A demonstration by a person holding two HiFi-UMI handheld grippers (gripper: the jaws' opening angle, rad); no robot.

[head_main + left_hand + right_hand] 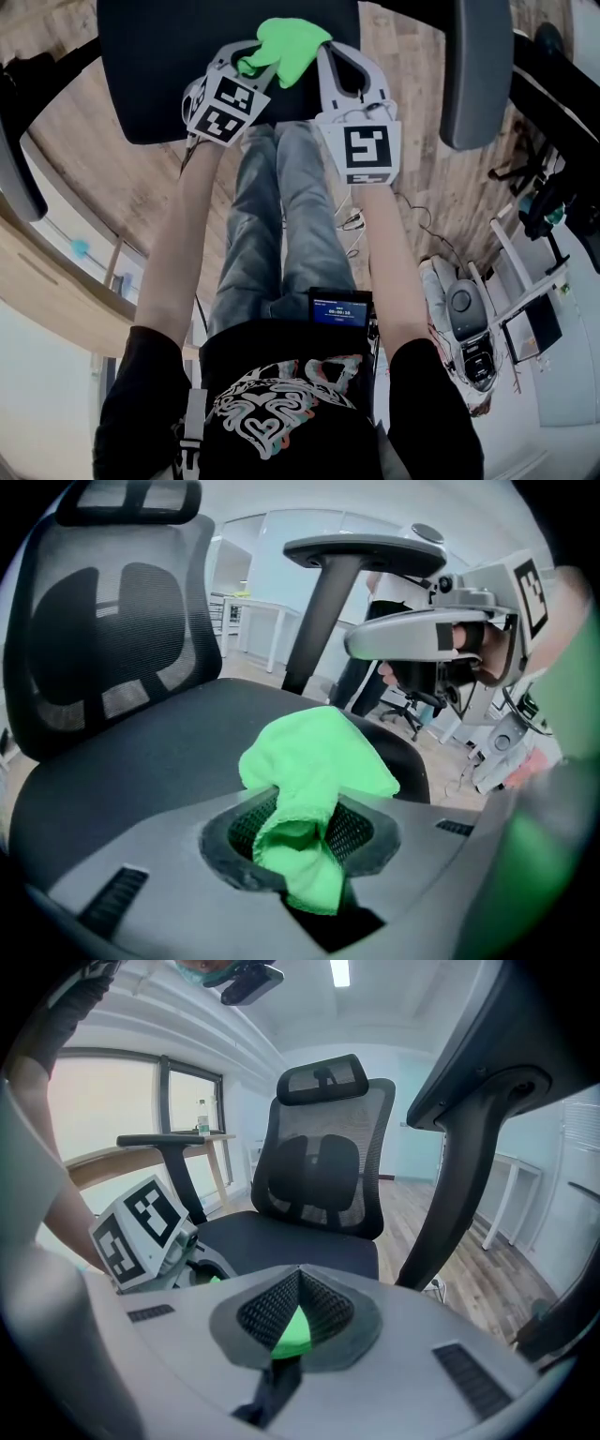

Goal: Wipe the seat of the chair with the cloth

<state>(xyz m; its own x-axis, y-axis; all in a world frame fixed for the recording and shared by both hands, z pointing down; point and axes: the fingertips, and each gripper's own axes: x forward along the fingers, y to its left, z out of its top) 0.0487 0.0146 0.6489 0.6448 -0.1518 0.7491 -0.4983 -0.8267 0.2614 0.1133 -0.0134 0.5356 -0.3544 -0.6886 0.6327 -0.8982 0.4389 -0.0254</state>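
I stand on a floor of pale wood planks, with loose cables trailing across it. A wooden desk runs below a wide, bright window. A strip light glows overhead, and a white table stands further back.

Fuzzy green cloth, matt black fabric seat, wood-grain floor.

Person's standing right up against the chair seat, both arms stretched out. The left gripper and right gripper meet at a bunched bright green cloth over the seat, near its front edge. Wood floor below.
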